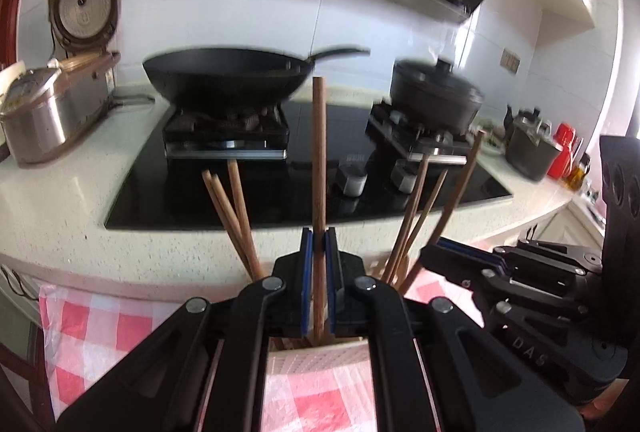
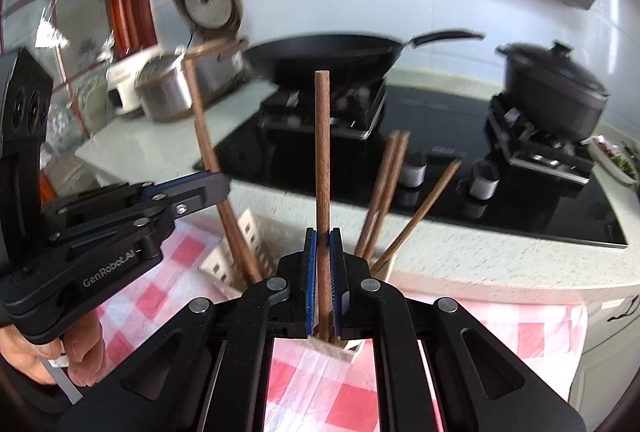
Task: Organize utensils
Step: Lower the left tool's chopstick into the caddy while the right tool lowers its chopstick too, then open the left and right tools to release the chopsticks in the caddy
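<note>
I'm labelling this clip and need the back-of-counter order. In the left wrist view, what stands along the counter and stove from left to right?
Steel pot → rice cooker with its lid up → black wok → lidded black pot → dark kettle → red container.

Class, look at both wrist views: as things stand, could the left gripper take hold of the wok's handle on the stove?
Probably not yet. The left gripper is already shut on a chopstick over the holder, and the wok sits well beyond, across the counter.
</note>
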A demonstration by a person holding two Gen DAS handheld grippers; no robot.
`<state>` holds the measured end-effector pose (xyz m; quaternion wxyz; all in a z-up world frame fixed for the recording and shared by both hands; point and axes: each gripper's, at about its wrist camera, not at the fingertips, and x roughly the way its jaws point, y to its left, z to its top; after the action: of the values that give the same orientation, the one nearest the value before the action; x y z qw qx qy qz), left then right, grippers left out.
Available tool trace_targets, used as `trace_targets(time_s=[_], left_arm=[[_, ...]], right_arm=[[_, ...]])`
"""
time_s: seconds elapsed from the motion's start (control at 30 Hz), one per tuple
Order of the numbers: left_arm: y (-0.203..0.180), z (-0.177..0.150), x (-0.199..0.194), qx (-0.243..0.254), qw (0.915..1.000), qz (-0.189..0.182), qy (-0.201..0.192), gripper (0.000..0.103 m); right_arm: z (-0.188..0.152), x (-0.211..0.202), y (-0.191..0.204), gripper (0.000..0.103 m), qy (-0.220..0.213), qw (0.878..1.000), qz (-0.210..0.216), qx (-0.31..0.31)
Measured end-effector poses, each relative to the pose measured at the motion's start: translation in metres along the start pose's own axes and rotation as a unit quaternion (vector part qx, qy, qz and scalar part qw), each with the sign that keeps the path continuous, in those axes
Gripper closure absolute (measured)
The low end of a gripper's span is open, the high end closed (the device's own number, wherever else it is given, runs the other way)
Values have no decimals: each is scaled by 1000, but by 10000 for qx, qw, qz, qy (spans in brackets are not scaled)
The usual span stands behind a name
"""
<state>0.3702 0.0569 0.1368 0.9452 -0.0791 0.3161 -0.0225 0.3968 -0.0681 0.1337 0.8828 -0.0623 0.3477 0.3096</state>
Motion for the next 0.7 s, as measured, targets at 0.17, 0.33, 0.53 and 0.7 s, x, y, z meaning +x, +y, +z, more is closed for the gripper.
trace_targets(time_s=[0.17,0.33,0.53,0.7], left_arm=[[9,0,6,-140,9999,43,70,89],[11,3,-8,-102,9999,53,-107,83],[9,6,-41,-104,9990,73,-421,81],[10,-18,-77,-134,9956,46,-926,62]], right_arm=[[0,7,-3,95,-5,9999,-81,68],[1,-6,-10,94,-165,9996,-164,156],[-5,-37,-17,86,-445,9985,-214,237],[-34,-63,-18,41,-882,9950,-381,288]])
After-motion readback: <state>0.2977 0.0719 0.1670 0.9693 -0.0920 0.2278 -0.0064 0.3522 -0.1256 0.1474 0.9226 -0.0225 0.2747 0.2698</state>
